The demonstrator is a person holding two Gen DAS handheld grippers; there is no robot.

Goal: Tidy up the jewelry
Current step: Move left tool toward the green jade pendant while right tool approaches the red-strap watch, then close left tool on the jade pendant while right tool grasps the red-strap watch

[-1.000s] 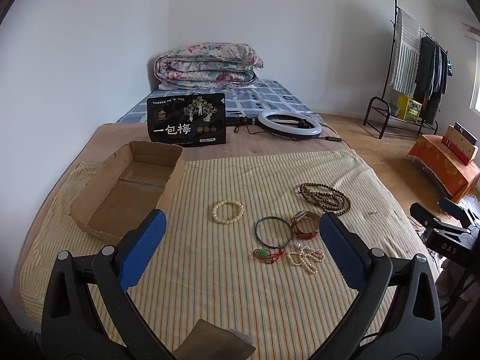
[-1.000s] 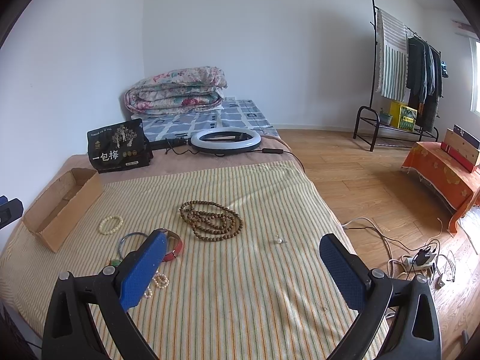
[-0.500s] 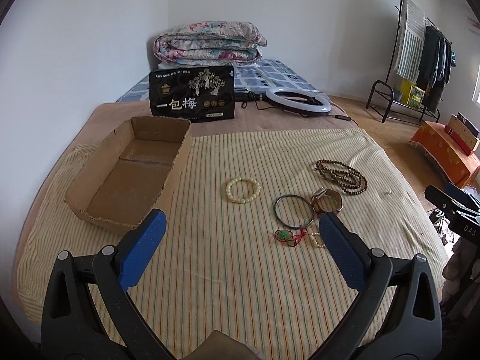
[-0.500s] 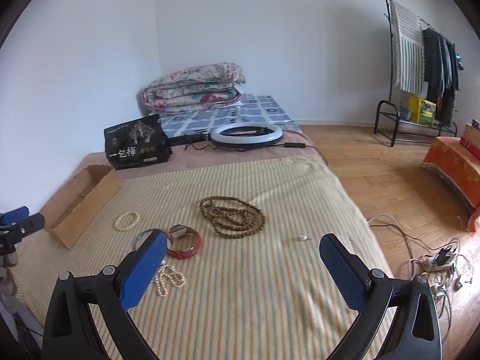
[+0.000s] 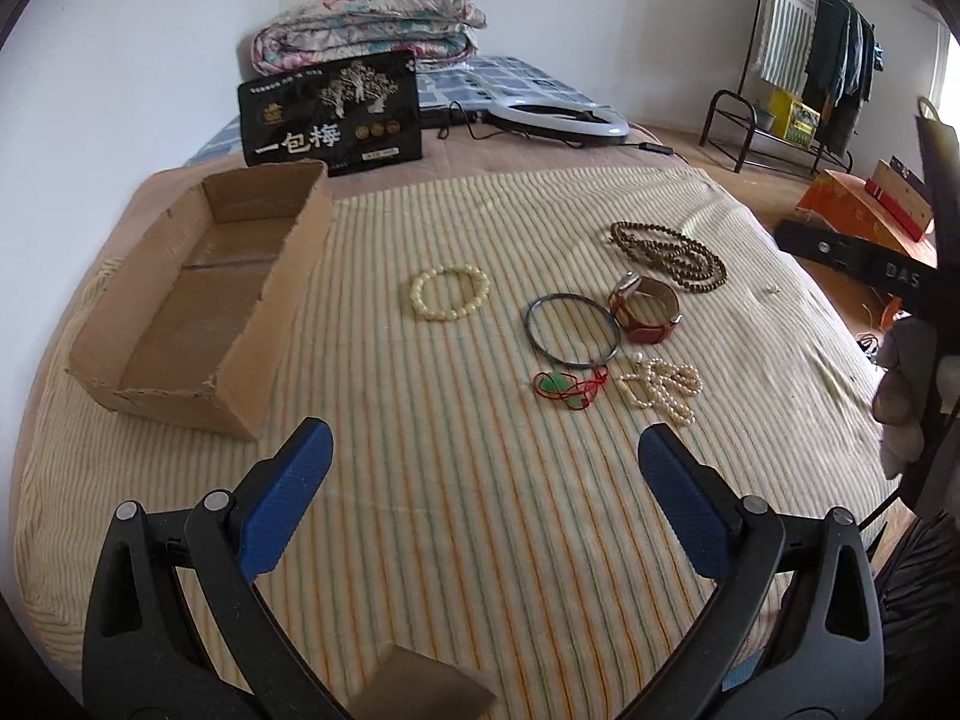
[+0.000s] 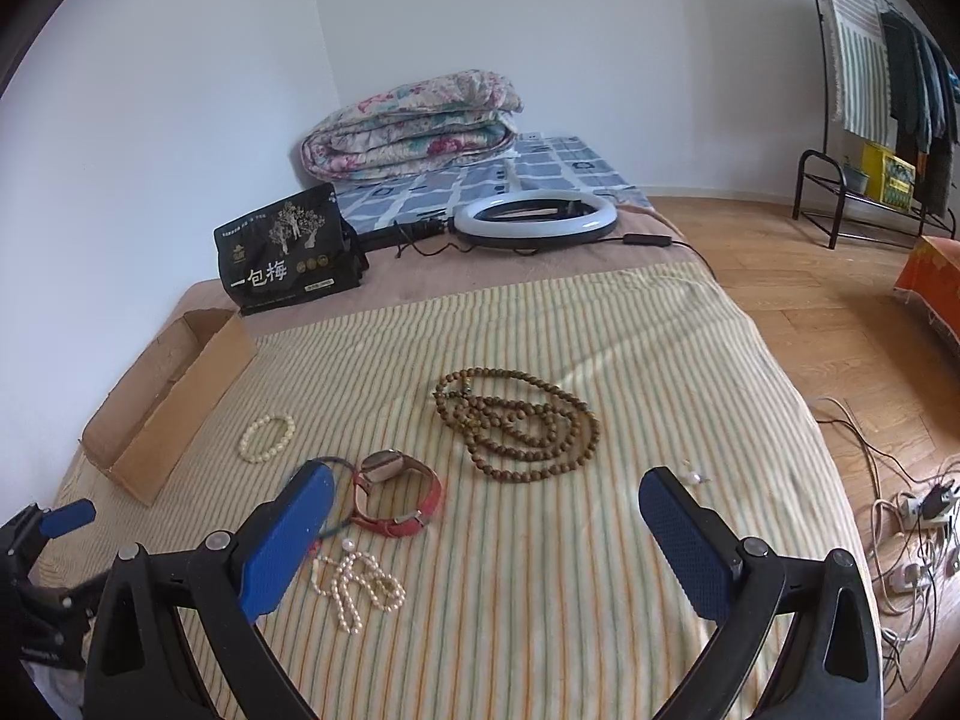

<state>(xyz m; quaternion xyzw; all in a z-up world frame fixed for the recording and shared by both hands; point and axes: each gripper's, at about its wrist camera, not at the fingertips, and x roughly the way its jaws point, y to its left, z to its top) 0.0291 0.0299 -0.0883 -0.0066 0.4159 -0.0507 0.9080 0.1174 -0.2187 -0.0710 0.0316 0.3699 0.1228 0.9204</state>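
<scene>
Jewelry lies on a striped cloth (image 5: 480, 540): a cream bead bracelet (image 5: 450, 293) (image 6: 268, 437), a dark bangle (image 5: 573, 330), a red-strap watch (image 5: 647, 307) (image 6: 398, 501), a brown bead necklace (image 5: 669, 255) (image 6: 519, 423), a red cord with green pendant (image 5: 567, 387), and a pearl strand (image 5: 660, 389) (image 6: 359, 589). An empty cardboard box (image 5: 204, 294) (image 6: 171, 399) sits at the left. My left gripper (image 5: 480, 504) is open and empty, above the cloth in front of the jewelry. My right gripper (image 6: 486, 531) is open and empty, near the watch and pearls.
A black snack bag (image 5: 331, 111), a ring light (image 5: 558, 117) with cable, and a folded quilt (image 5: 366, 27) lie behind the cloth. A small earring (image 6: 695, 478) lies right of the necklace. Cables and a power strip (image 6: 912, 516) are on the floor at right.
Both grippers have moved forward and lower toward the jewelry, which now looks larger and closer. Both stay open and empty. The jewelry has not moved.
</scene>
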